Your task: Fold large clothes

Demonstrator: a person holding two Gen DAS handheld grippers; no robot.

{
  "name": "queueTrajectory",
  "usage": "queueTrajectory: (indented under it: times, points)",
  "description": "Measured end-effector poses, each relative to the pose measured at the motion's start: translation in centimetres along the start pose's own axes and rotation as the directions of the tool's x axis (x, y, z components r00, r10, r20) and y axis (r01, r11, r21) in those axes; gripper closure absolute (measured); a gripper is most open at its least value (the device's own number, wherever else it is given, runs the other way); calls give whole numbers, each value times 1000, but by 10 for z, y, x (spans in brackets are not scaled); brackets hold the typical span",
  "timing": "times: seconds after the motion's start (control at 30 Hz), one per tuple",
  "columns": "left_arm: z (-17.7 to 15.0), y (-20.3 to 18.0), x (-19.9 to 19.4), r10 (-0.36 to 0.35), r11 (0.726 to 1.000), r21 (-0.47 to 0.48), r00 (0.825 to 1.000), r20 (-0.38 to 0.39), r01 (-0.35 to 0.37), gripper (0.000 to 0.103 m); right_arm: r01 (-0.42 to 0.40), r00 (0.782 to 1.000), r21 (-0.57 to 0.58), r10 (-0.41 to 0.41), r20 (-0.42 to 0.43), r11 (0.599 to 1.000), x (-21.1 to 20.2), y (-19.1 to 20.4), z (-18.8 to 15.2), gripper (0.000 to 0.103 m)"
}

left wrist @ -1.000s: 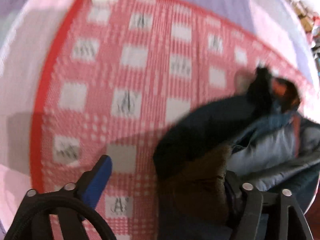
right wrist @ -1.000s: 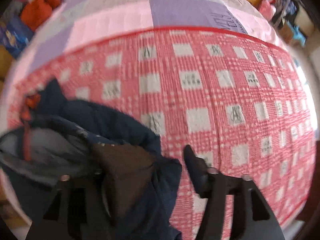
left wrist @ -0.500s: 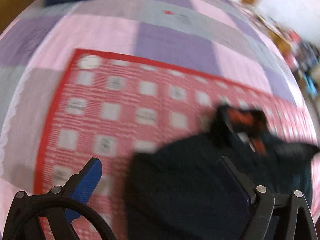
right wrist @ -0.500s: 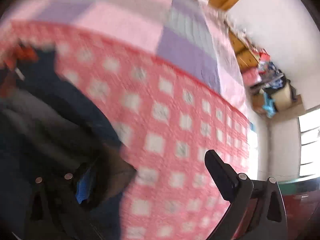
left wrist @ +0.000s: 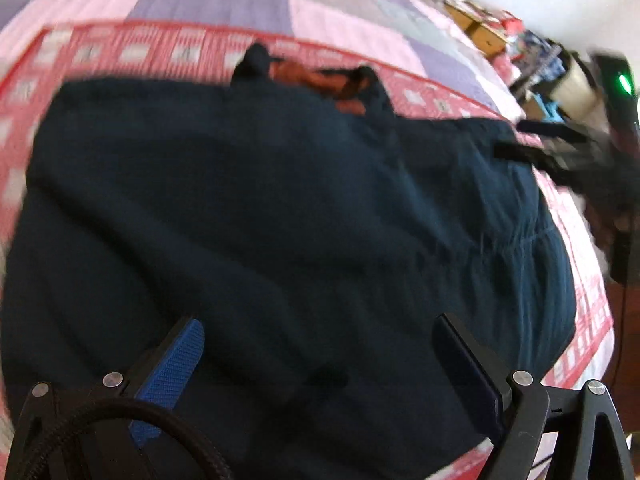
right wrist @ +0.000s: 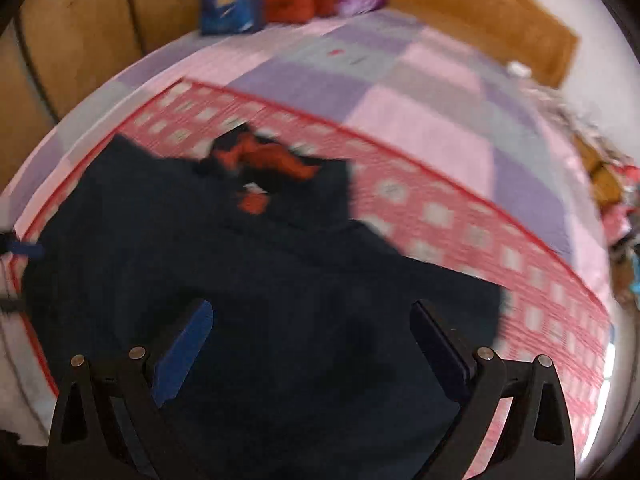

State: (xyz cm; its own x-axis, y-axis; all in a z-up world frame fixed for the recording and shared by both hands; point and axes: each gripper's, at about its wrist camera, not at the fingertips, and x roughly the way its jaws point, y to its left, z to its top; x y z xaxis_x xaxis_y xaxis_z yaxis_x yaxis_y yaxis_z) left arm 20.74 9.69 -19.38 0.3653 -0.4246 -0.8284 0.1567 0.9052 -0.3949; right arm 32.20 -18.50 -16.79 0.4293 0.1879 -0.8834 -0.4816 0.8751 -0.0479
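A dark navy garment point(left wrist: 280, 220) of soft, matt cloth is seen, its collar lined in orange fabric point(right wrist: 276, 162). Beneath it a red-and-white checked cloth point(right wrist: 460, 220) is laid over a quilted bedcover point(right wrist: 400, 92), seemingly stitched, though blurred. The headboard point(right wrist: 460, 4) appears to be smooth wood.

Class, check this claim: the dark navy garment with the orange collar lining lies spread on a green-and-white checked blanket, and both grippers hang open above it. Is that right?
One detail is wrong: the checked blanket is red and white, not green, as the right wrist view shows. The dark navy garment does lie spread on it, with the left gripper and right gripper open above it.
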Motion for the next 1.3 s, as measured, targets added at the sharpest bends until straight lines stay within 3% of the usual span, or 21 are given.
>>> queueTrajectory:
  times: [0.13, 0.23, 0.4, 0.5, 0.57, 0.63, 0.73, 0.83, 0.97, 1.13, 1.3]
  points:
    - [-18, -6, 4, 16, 1000, -11, 1000, -5, -16, 8, -102, 992, -40, 99, -77, 994, 43, 16, 36, 2]
    - [-30, -11, 2, 29, 1000, 9, 1000, -9, -29, 8, -138, 981, -137, 116, -155, 981, 69, 29, 53, 2]
    - [-48, -14, 2, 44, 999, 19, 999, -17, -44, 8, -204, 949, -170, 152, -277, 964, 109, 42, 58, 2]
    - [-56, -11, 1, 41, 999, -4, 999, -14, -41, 8, -239, 933, -138, 188, -307, 961, 124, 41, 54, 3]
    - [-60, -6, 0, 44, 999, -22, 999, -12, -44, 8, -283, 920, -106, 238, -313, 953, 128, 38, 50, 15]
    - [-63, -2, -1, 50, 998, -39, 999, -9, -50, 8, -294, 922, -106, 252, -295, 950, 123, 36, 47, 54]
    - [-65, 4, -1, 56, 996, -67, 998, -1, -56, 8, -270, 937, -130, 230, -262, 954, 112, 32, 44, 84]
    - [-67, 10, 0, 64, 995, -82, 998, -4, -65, 8, -236, 954, -165, 195, -229, 958, 103, 35, 42, 92]
    - [-66, 8, -3, 80, 995, -64, 997, -3, -80, 8, -111, 992, -191, 98, -77, 975, 76, 43, 50, 96]
    - [-54, 4, -8, 76, 997, -34, 997, 22, -76, 8, 43, 998, -167, -35, 50, 985, 60, 34, 82, 97]
    - [-38, 0, -3, 80, 997, -26, 996, 46, -79, 8, 138, 987, -102, -145, -64, 985, 111, 25, 84, 97]
